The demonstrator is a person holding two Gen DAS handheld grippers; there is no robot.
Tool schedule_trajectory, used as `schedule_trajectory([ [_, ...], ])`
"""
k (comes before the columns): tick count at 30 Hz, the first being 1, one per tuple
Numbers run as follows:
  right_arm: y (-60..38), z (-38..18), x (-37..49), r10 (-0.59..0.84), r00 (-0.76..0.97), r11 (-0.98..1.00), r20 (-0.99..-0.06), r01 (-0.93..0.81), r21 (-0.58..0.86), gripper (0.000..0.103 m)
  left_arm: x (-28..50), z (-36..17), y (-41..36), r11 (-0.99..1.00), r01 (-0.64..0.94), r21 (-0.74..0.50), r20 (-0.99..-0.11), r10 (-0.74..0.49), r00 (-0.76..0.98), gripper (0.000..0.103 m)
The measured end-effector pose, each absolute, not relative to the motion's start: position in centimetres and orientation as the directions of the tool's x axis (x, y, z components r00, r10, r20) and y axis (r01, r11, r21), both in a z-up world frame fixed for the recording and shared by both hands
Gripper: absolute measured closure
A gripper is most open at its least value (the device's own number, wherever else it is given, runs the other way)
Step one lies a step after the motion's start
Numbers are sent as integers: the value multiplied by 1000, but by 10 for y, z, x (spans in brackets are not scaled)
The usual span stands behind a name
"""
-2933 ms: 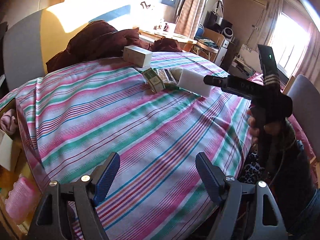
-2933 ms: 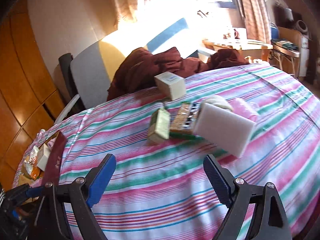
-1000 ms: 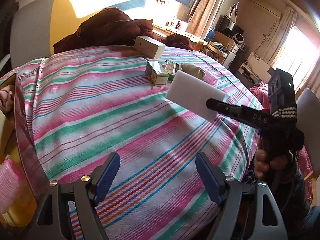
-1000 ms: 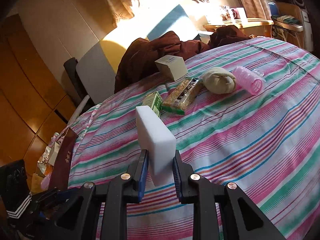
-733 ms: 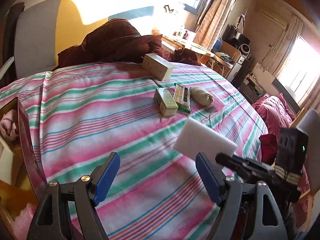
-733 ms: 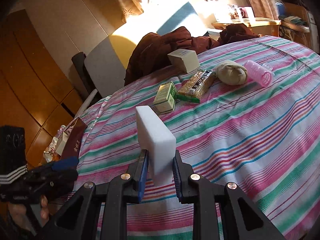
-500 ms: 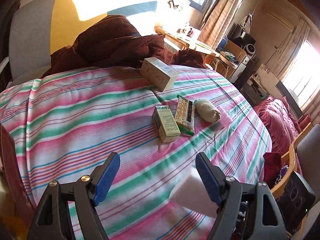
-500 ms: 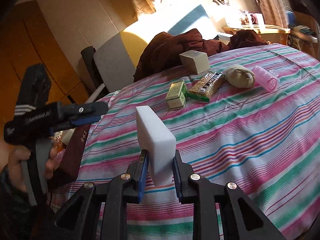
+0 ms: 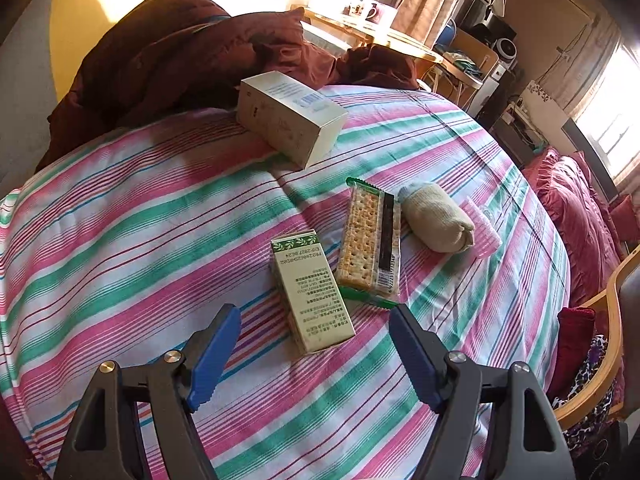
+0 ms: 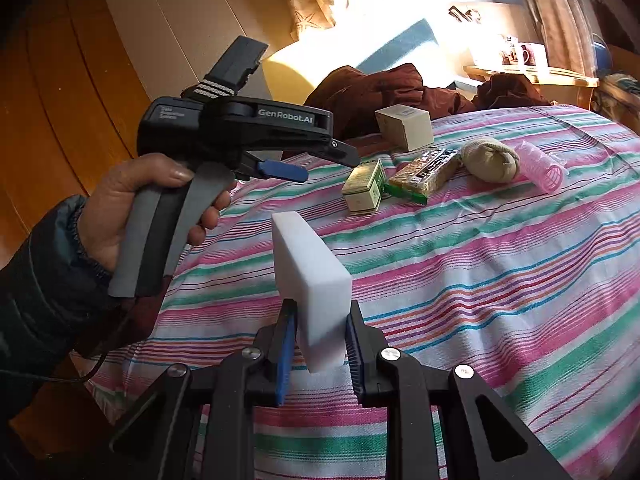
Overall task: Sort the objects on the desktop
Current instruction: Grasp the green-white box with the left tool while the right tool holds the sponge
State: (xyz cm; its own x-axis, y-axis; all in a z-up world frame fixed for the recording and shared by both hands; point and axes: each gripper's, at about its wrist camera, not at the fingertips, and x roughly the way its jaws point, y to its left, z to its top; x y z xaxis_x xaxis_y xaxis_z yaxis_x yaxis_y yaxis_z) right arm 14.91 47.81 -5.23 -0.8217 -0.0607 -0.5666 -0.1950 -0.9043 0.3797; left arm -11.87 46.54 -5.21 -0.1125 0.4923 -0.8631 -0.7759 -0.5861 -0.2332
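1. Closest in: the right gripper [image 10: 320, 354] is clenched on a white rectangular foam block [image 10: 310, 280]. It stands upright between the blue pads, up in the air above the near edge of the striped pink, green and white bedspread [image 10: 480, 280].
2. The left gripper [image 9: 314, 354] has its jaws spread wide with nothing in them. It hovers just above the near end of the green-and-cream paper carton [image 9: 310, 292]. In the right wrist view a hand [image 10: 132, 208] in a dark padded sleeve holds it by the grey grip, and its fingers point at that same carton [image 10: 364, 188].
3. I'll use that carton as the landmark. It lies flat on the bedspread [image 9: 120, 240], its printed side up.
4. Just right of the carton, touching or nearly so, lies a clear-wrapped cracker pack with green ends [image 9: 370, 240].
5. Right of the crackers, further from the carton, sits a rolled beige sock [image 9: 438, 222]. It touches the pack's far end.
6. Behind the sock, furthest right of the carton, is a pink plastic hair roller [image 10: 540, 166], mostly hidden in the left wrist view.
7. Beyond the carton sits a cream cardboard box [image 9: 290, 118], well apart from it.
8. Past that box is a heap of dark maroon bedding [image 9: 180, 52], lying against a yellow and grey headboard [image 9: 68, 20].
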Motion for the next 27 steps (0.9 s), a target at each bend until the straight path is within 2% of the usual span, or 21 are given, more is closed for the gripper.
schedule_trajectory([
  [3, 482, -54, 149, -62, -824, -900, -563, -198, 388, 79, -123, -63, 473, -596, -773, -218, -881, 461, -107, 37],
  [5, 485, -55, 149, -59, -825, -897, -562, -203, 392, 79, -126, -70, 475, -605, -763, -227, -888, 450, -92, 53],
  [10, 491, -61, 149, -52, -819, -886, -572, -227, 405, 79, -127, -78, 471, -616, -754, -225, -884, 455, -108, 71],
  [27, 485, -62, 150, -14, -802, -888, -597, -265, 377, 78, -65, -55, 361, -646, -735, -206, -798, 546, -257, 72],
])
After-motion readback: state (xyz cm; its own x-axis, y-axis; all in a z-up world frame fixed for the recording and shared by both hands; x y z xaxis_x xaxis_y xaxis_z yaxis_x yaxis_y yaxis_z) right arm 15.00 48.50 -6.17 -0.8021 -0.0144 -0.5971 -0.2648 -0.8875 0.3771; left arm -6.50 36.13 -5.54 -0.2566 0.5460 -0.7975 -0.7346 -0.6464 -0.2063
